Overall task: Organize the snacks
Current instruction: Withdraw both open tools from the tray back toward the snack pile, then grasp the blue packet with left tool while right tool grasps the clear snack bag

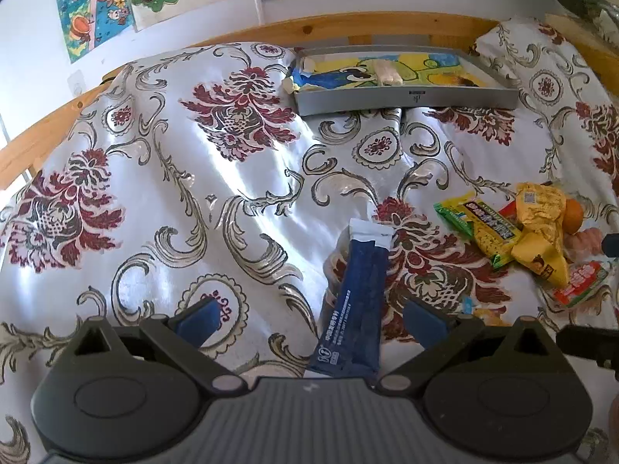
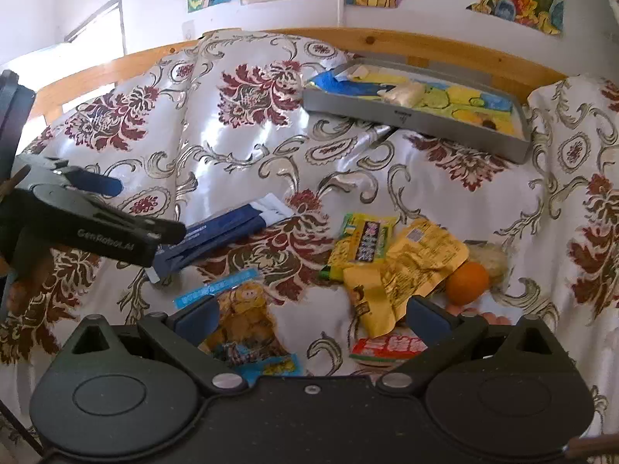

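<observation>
A dark blue stick packet (image 1: pixel 358 301) lies on the floral cloth between the spread fingers of my left gripper (image 1: pixel 309 319), which is open and does not clamp it. The right wrist view shows the same blue packet (image 2: pixel 224 232) beside the left gripper (image 2: pixel 112 208). A pile of snacks sits to the right: green-yellow packet (image 2: pixel 363 243), yellow wrappers (image 2: pixel 410 270), orange (image 2: pixel 467 283), red packet (image 2: pixel 387 348) and a clear bag of golden snacks (image 2: pixel 247 321). My right gripper (image 2: pixel 309 317) hangs open over that pile. A grey tray (image 2: pixel 410 116) at the back holds a pale wrapped snack (image 2: pixel 400 94).
The cloth (image 1: pixel 193 193) is wrinkled and drapes over a wooden frame (image 1: pixel 348 25) by the wall. A second patterned cushion (image 2: pixel 580 154) rises at the right. Posters hang on the wall behind. Open cloth stretches to the left of the blue packet.
</observation>
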### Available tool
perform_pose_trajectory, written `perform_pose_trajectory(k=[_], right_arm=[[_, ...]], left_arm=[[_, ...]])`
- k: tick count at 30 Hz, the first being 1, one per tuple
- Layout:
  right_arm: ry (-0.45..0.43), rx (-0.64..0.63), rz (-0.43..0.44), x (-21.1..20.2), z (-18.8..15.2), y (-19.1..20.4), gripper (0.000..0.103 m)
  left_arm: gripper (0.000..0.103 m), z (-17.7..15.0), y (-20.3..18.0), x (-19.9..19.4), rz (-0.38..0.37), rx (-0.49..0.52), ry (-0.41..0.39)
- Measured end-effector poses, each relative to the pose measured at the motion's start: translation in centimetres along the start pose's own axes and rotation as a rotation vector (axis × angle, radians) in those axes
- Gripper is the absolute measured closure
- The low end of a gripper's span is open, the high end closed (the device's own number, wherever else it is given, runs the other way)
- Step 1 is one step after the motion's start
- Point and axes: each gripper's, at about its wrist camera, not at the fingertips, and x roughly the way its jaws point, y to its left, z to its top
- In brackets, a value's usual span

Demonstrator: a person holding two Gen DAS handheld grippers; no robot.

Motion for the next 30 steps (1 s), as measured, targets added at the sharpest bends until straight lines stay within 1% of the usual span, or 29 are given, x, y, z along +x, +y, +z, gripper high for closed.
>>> perform_pose_trajectory(k=[6, 19, 24, 30], right_arm=[[0.044, 0.016, 0.048, 0.8, -0.3, 0.0, 0.001], [0.096, 0.006, 0.092, 1.7, -0.8, 0.8, 0.001], [0.129, 0.009, 0.114, 3.0, -1.1, 1.2, 0.001], [0.141, -0.011, 0.130, 4.2, -1.4, 1.5, 0.001]], left_arm=[[0.000, 0.4, -0.4, 0.7, 0.012, 0.033, 0.010], [0.000, 0.5, -0.9, 1.8, 0.021, 0.084, 0.039], [0.000, 0.6, -0.6, 2.3, -0.005, 0.113, 0.049], [0.000, 0.7, -1.1, 2.8, -0.056, 0.176, 0.042]])
